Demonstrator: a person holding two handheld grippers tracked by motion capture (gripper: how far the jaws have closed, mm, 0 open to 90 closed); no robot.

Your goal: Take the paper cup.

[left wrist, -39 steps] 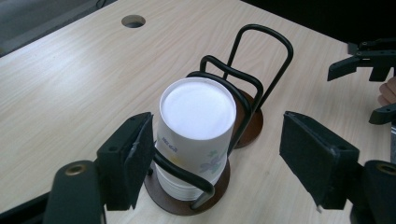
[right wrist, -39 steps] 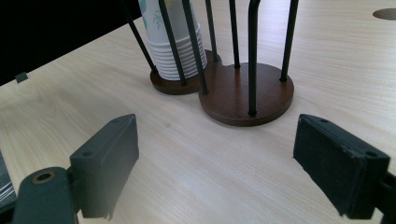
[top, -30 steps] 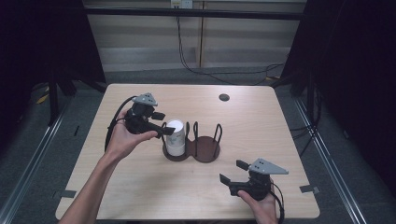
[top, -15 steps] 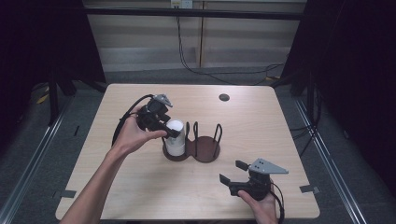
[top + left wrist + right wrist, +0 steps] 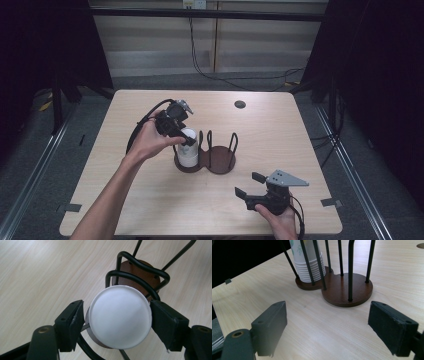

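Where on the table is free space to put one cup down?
The bare tabletop between the cup holder and the right edge is free, as is the near left corner. It is crowded around the stack of paper cups, where the left gripper straddles the top.

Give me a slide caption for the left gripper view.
Left gripper jaws straddle the white cup stack standing in the wire holder.
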